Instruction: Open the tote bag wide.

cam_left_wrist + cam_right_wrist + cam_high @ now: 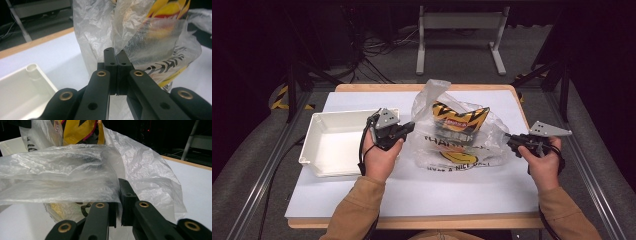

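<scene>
High view, centre of frame: clear plastic bag on white table cover, printed "THANK" above a yellow smiley and "HAVE A NICE DAY" below, yellow-and-black snack packet with unreadable red label inside. Left gripper clamped on bag's left edge, right gripper clamped on right edge. White tray at left.

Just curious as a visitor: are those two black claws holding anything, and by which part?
Both hold the clear plastic bag. The left gripper pinches its left edge; the right gripper clamps a fold of film at its right side.
</scene>
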`<state>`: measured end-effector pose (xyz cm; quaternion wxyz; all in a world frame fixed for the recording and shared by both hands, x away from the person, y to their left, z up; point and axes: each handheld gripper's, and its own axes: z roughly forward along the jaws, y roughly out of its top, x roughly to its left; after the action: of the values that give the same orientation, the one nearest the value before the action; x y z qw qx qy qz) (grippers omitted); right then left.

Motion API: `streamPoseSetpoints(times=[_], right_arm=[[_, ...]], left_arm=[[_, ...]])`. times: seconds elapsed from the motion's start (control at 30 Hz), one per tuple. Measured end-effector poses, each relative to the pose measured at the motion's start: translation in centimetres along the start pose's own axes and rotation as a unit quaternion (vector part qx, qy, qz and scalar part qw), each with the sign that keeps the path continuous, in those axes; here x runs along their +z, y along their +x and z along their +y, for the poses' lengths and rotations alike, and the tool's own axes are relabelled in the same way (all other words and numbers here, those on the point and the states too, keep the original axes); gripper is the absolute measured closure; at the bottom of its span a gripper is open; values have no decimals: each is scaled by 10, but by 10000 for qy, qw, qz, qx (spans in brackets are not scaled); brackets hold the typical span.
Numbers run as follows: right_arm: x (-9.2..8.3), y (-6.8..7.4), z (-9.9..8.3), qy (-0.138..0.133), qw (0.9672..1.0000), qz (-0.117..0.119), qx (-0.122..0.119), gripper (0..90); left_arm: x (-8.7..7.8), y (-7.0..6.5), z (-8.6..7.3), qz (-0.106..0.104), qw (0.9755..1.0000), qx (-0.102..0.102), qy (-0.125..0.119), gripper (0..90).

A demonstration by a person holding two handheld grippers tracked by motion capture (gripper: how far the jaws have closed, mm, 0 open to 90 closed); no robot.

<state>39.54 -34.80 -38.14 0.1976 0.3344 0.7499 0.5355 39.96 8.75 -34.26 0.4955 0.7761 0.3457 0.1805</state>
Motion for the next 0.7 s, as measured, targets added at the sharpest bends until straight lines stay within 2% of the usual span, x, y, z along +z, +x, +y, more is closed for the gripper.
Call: streamPoseSetpoints(times=[0.17, 0.3, 0.57, 0.7], right_arm=[[1, -1, -2, 36, 10000, -2, 26, 858], [2, -1, -4, 89, 9999, -1, 51, 856], [6, -4, -9, 176, 9998, 2, 106, 855], [10, -6, -13, 315, 9994, 4, 163, 852]], left_arm=[[4, -3, -10, 23, 9997, 12, 233, 897], [10, -4, -16, 30, 9992, -60, 391, 896], [18, -2, -26, -4, 9982, -194, 575, 890], [22, -2, -28, -24, 9978, -223, 627, 885]])
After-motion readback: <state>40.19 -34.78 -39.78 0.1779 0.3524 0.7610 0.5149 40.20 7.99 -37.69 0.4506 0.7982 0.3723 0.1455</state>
